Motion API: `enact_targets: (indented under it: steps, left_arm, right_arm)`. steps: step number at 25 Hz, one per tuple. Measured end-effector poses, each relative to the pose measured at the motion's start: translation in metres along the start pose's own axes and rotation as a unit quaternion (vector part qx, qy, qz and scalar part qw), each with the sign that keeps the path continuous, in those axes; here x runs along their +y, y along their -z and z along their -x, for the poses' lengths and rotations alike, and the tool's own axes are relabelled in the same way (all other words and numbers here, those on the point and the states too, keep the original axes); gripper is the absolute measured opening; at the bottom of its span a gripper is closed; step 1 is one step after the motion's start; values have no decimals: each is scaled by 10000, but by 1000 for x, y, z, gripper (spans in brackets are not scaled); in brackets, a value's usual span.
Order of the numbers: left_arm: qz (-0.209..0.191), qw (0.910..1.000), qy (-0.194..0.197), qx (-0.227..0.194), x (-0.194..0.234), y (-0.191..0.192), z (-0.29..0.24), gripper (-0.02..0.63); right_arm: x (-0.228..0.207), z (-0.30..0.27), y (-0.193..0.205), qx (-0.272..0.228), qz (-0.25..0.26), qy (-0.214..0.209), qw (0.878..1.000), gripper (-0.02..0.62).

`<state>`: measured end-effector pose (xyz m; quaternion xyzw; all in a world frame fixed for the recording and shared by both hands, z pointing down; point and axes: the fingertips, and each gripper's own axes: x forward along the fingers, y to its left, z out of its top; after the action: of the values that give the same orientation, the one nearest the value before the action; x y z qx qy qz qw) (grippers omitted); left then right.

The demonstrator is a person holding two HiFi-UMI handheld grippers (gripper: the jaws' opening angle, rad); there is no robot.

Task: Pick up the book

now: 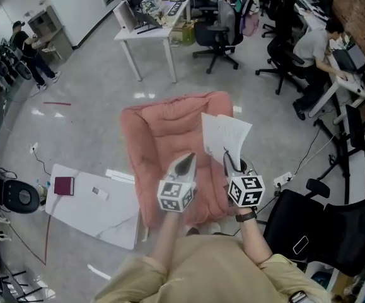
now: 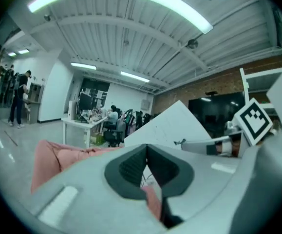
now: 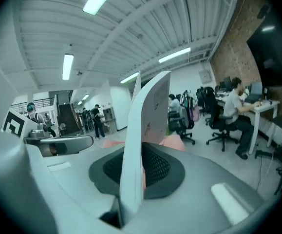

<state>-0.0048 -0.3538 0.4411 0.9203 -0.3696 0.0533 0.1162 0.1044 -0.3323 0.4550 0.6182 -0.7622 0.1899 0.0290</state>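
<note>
Both mid-frame: right gripper [image 1: 231, 161] clamps book [image 1: 226, 132] (lift step, clear of pink cushion [image 1: 157, 134]), left gripper [image 1: 186, 161] pinched empty; next prob. hold grip steady.

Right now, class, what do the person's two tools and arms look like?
Both the left tool and the right tool have pale grey, tapered bodies with dark ribbed pads. Each carries a white cube printed with black square markers. The person wears a tan shirt and a dark band on the right wrist.
</note>
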Motion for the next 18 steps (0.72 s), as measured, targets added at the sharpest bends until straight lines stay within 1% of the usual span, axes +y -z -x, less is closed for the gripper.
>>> enact_targets:
  steps: [2, 4, 7, 9, 12, 18]
  left_arm:
    - [-262, 9993, -12, -284, -3, -36, 5, 0]
    - [-474, 9975, -7, -520, -7, -65, 11, 0]
    - [-589, 9947, 55, -842, -17, -94, 22, 0]
    - [-655, 9926, 93, -1020, -23, -105, 28, 0]
    - [-751, 9905, 145, -1139, -26, -114, 32, 0]
    - [-793, 9883, 250, -1280, -22, -125, 45, 0]
  right_arm:
    - [12, 15, -37, -480, 229, 29, 9986, 48]
    - [25, 29, -67, -881, 438, 44, 9951, 48]
    - [41, 48, -99, -1300, 717, 27, 9889, 48]
    - [49, 57, -112, -1495, 893, 62, 9847, 48]
    - [57, 64, -126, -1709, 1083, 148, 9792, 48]
    - [71, 69, -135, -1895, 1043, 207, 9761, 48]
